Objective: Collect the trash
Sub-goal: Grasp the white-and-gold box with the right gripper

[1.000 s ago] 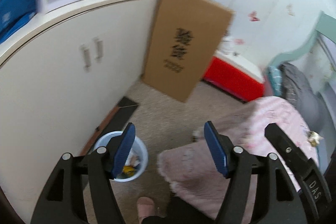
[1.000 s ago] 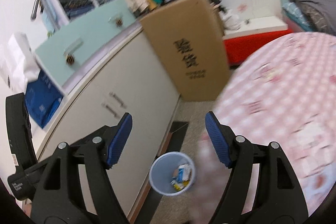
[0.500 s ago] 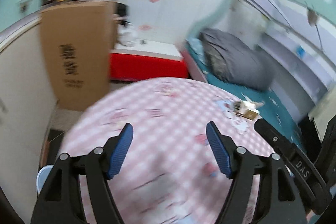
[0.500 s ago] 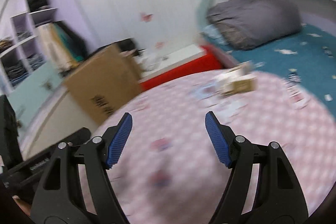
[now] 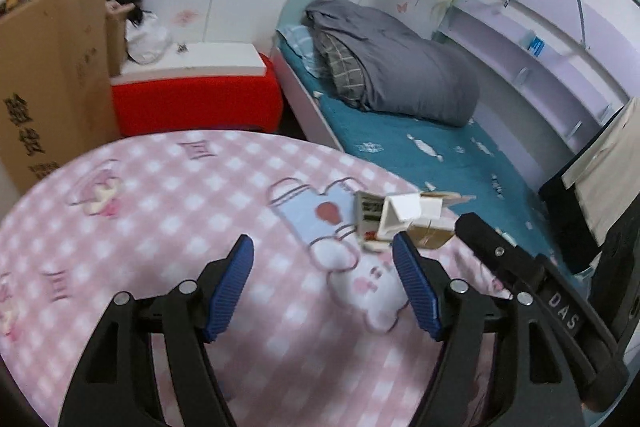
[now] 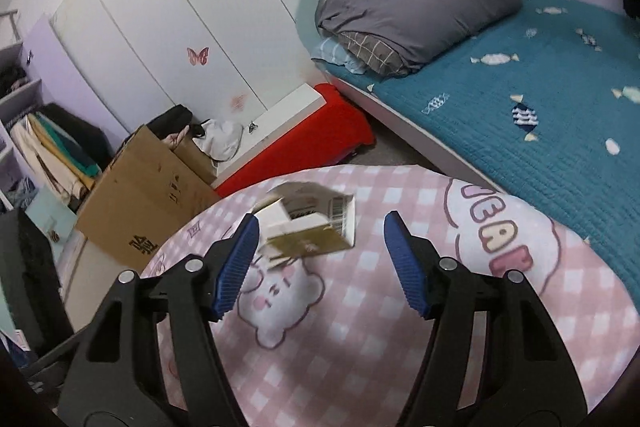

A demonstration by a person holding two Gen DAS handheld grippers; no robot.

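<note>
A small heap of trash, crumpled white and brown cartons point(image 5: 400, 219), lies on the round table's pink checked cloth point(image 5: 160, 227). My left gripper point(image 5: 322, 253) hovers open over the cloth, and the cartons sit just beyond its right fingertip. A black finger point(image 5: 500, 255) of my right gripper reaches in beside the heap. In the right wrist view the cartons point(image 6: 308, 227) lie just ahead of my right gripper point(image 6: 323, 227), close to its left fingertip. Its jaws are closing, and the pads do not press on anything.
A tall cardboard box point(image 5: 52, 87) and a red bench point(image 5: 196, 99) stand beyond the table. A bed point(image 6: 520, 99) with a teal sheet and a rolled grey duvet point(image 6: 420, 3) runs along the right. White wardrobe doors point(image 6: 180, 7) fill the back.
Both views swung away from the white cabinet and the floor bin to the pink table. The cartons came into view and closer. The right jaws narrowed a little.
</note>
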